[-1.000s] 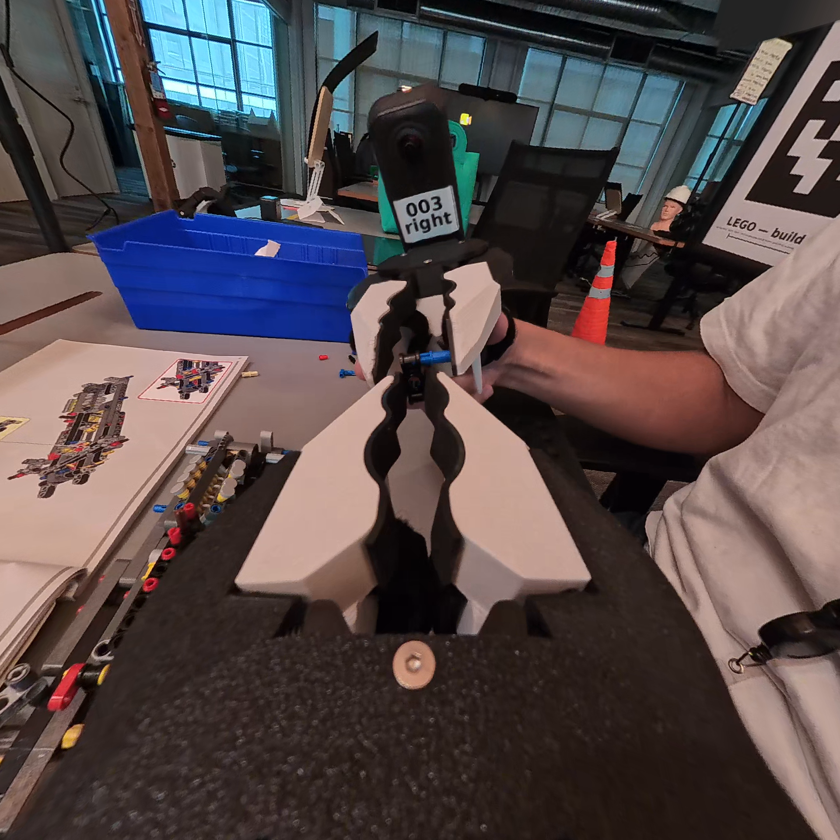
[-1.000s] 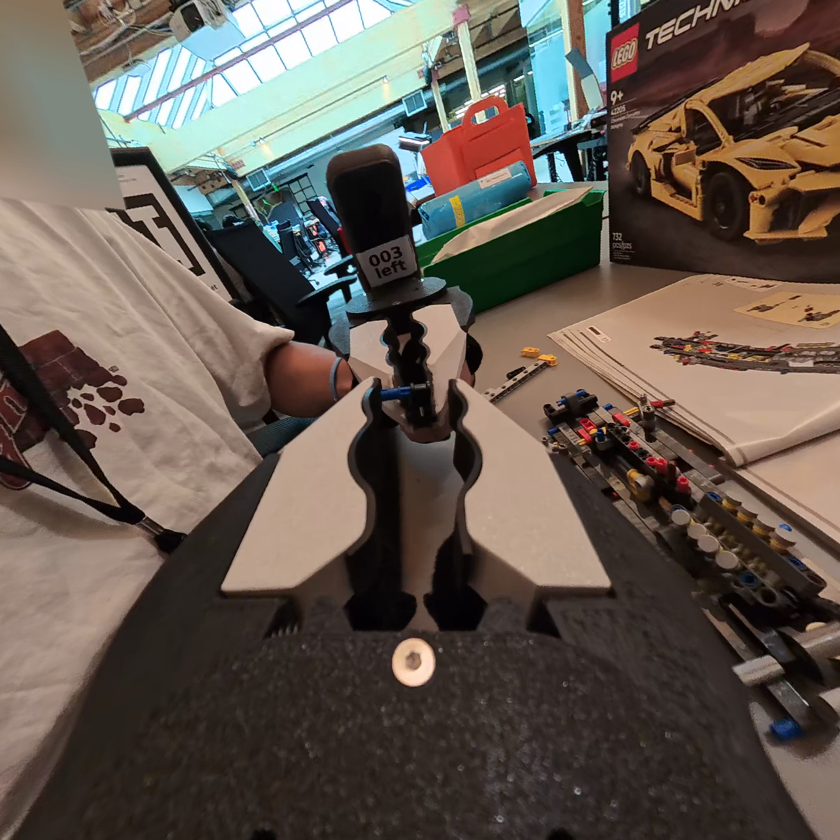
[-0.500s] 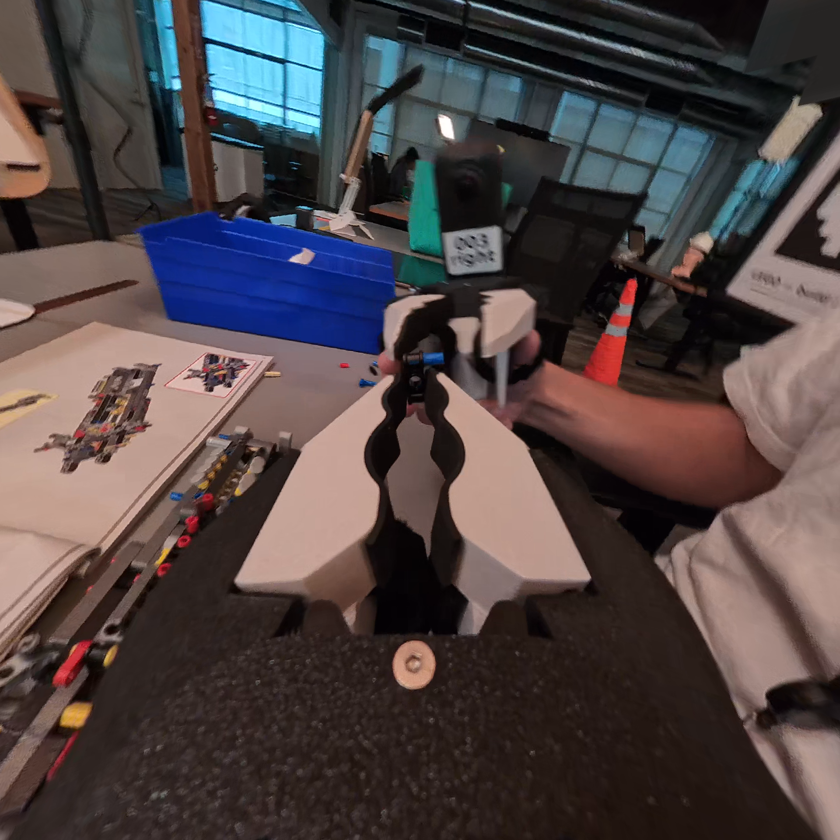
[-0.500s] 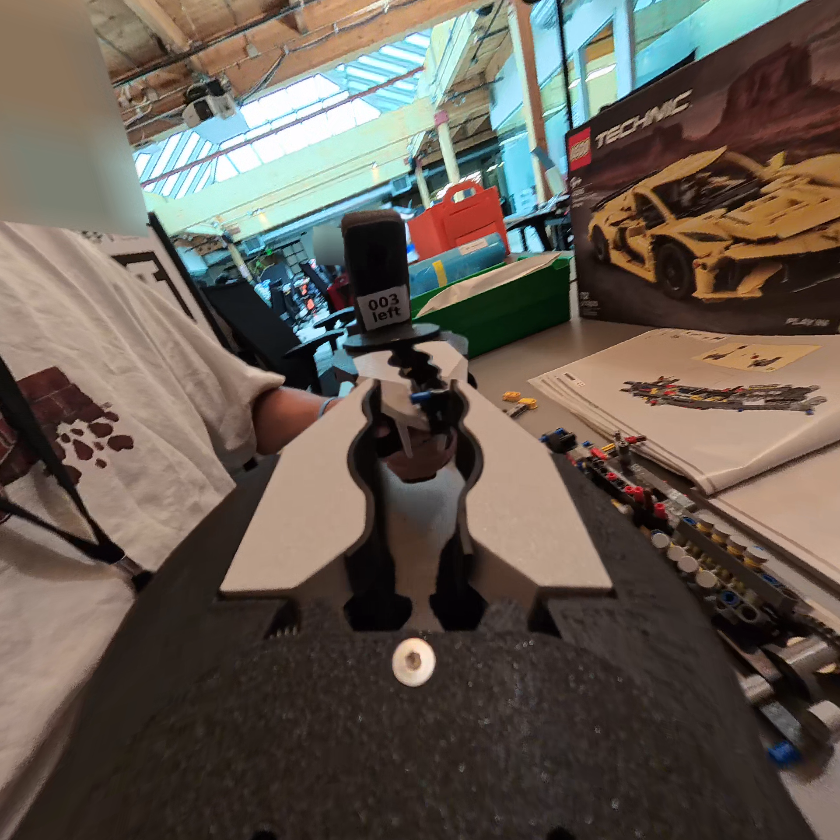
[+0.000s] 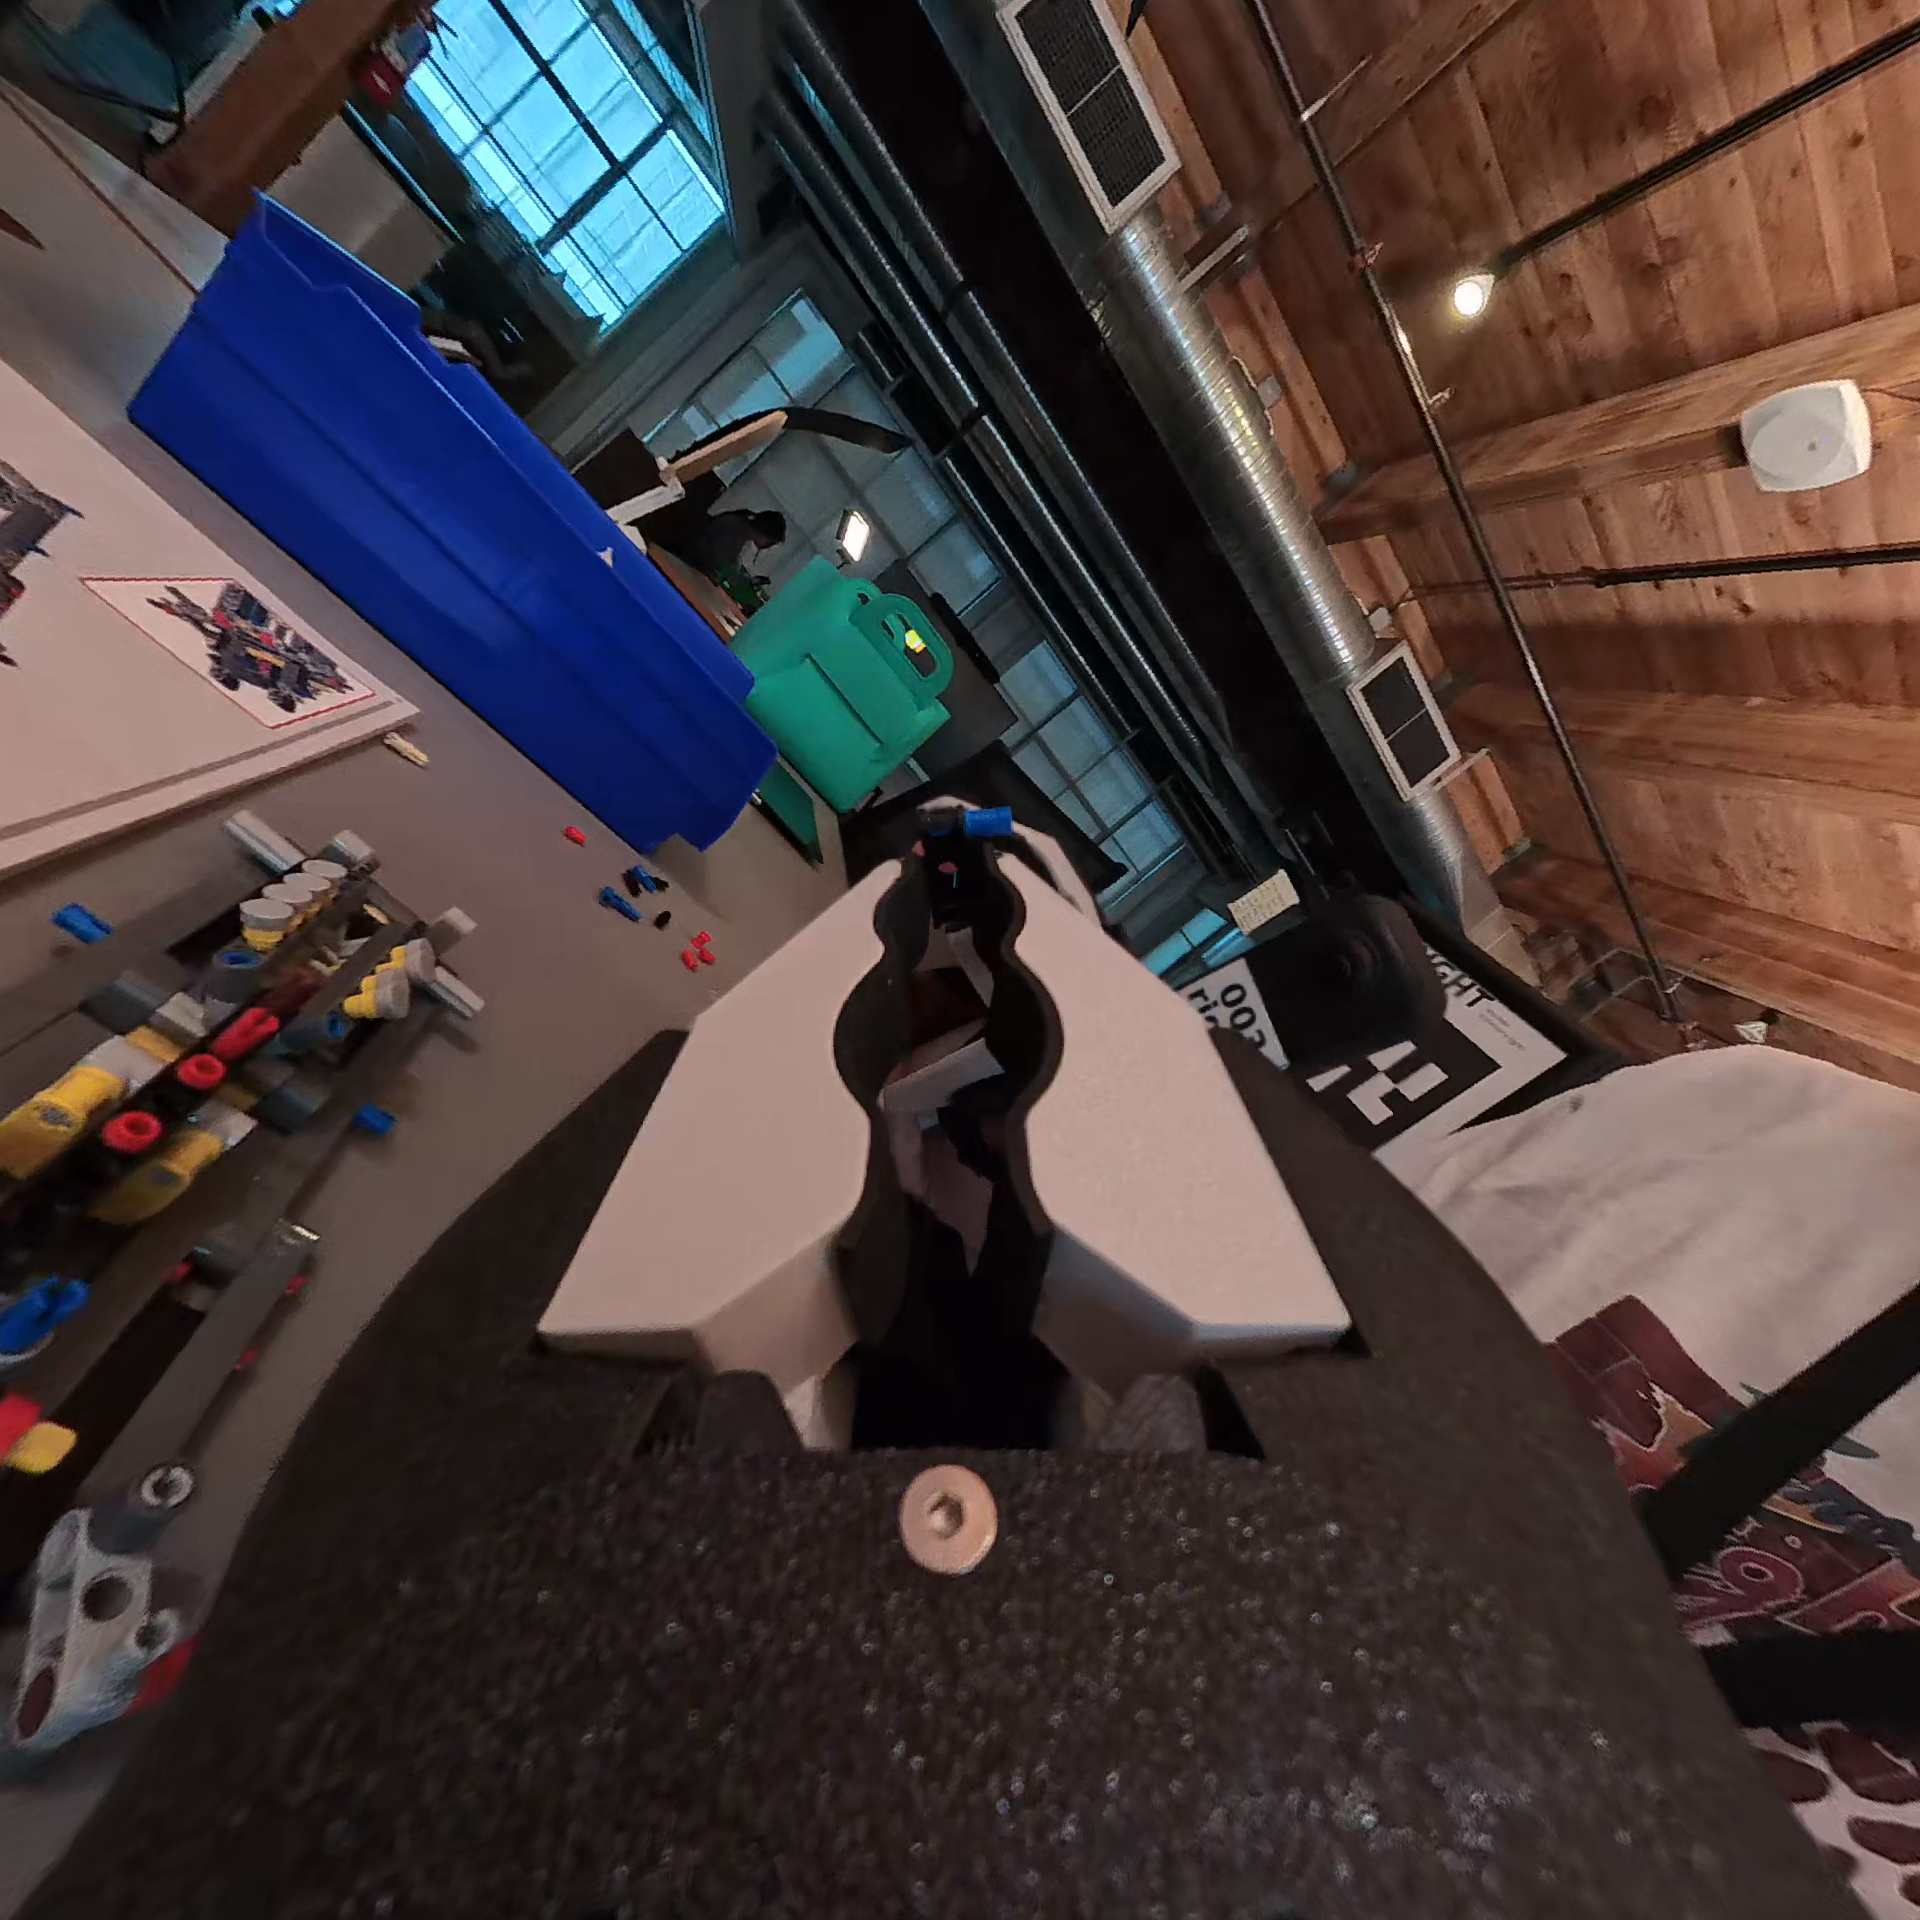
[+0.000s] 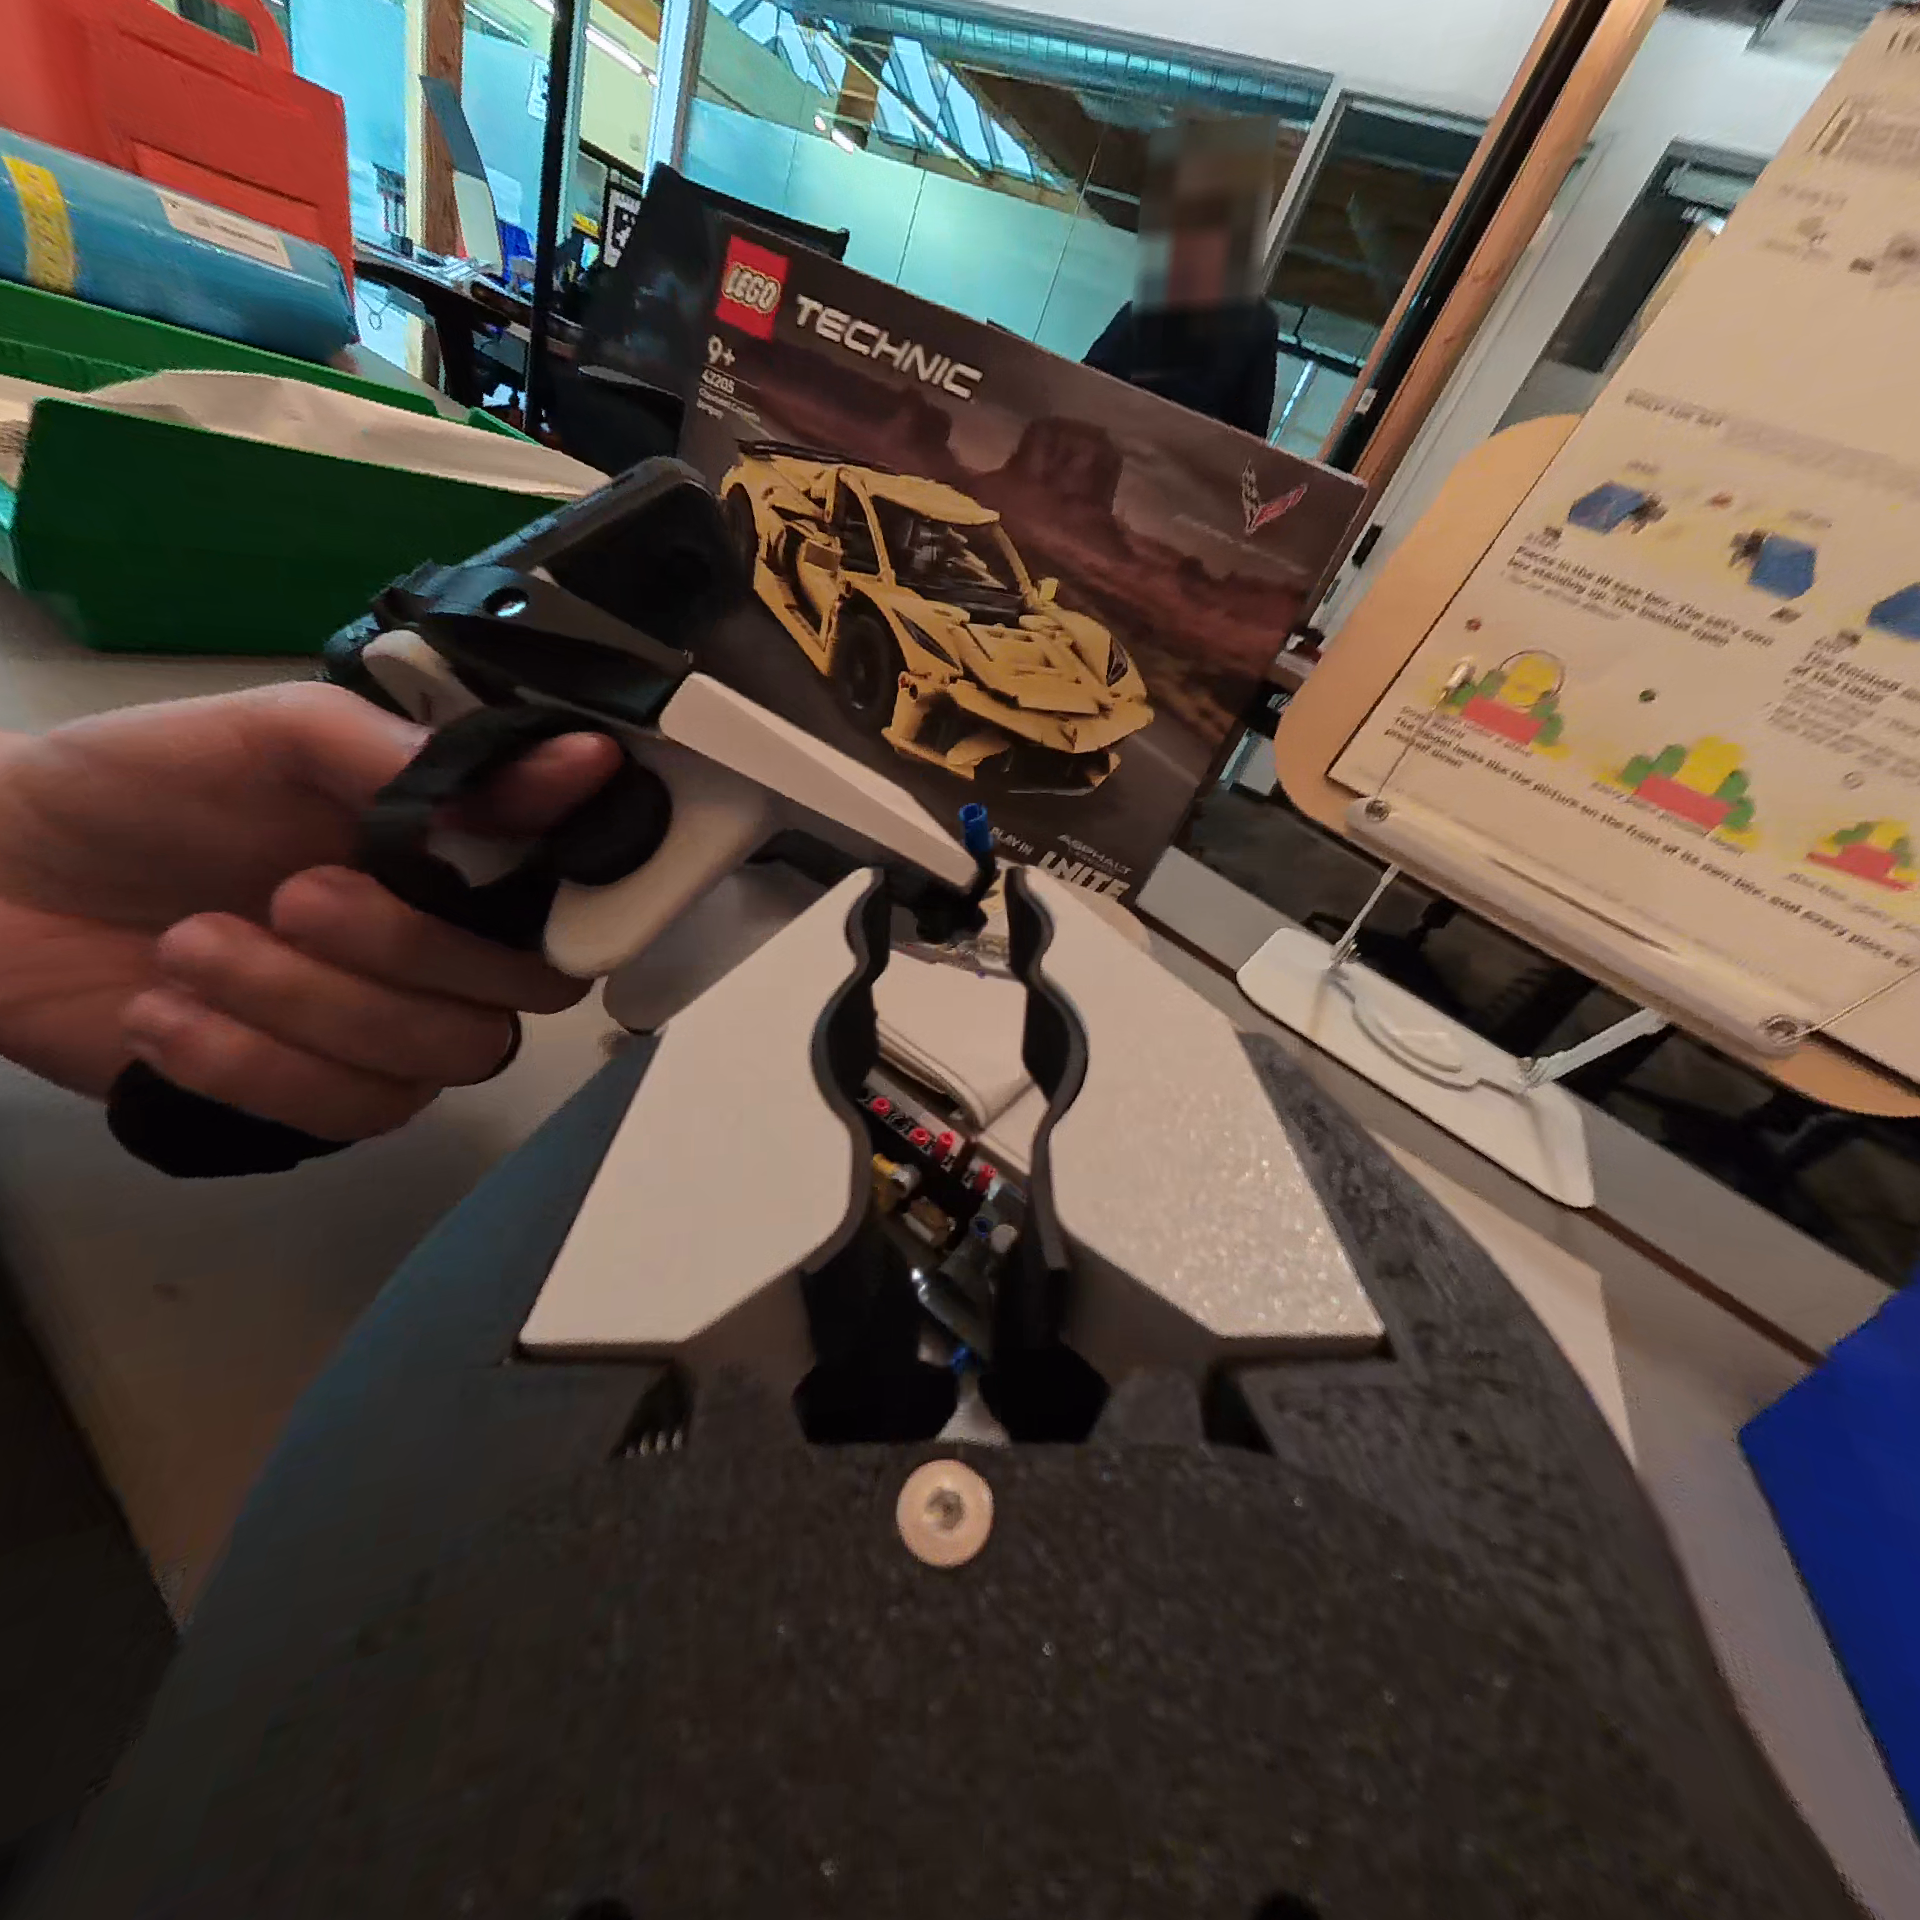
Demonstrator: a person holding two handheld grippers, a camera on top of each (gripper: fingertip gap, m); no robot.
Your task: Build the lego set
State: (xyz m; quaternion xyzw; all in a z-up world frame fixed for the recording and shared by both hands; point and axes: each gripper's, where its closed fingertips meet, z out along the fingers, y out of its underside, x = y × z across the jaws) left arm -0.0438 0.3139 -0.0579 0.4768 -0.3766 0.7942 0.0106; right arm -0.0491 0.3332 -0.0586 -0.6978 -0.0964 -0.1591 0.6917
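In the left wrist view the left gripper (image 5: 951,883) has its jaws pinched together at the tips on a small black lego piece with a blue pin (image 5: 985,823) sticking out of it to the side; the view is rolled steeply, so the bench (image 5: 540,966) slopes away at the left. In the right wrist view the right gripper (image 6: 940,914) has its jaws parted, a clear gap between the tips, and nothing held between them. Just beyond those tips the left gripper (image 6: 971,878) comes in from the left, held in a person's hand (image 6: 239,894), and the same blue pin (image 6: 974,821) stands up from its tip, right at the mouth of the right gripper. Below, on the bench, lies the partly built lego frame (image 5: 208,1049), a long dark beam assembly with red, yellow and blue connectors, also glimpsed through the gap of the right gripper. Loose red and blue pins (image 5: 649,914) are scattered near it. An open instruction booklet (image 5: 156,675) lies beside the frame. Farther back sit a blue bin (image 5: 447,551), a green bin (image 6: 239,530), the set's box with a yellow car pictured on it (image 6: 966,603), and a sheet on a stand (image 6: 1683,665).
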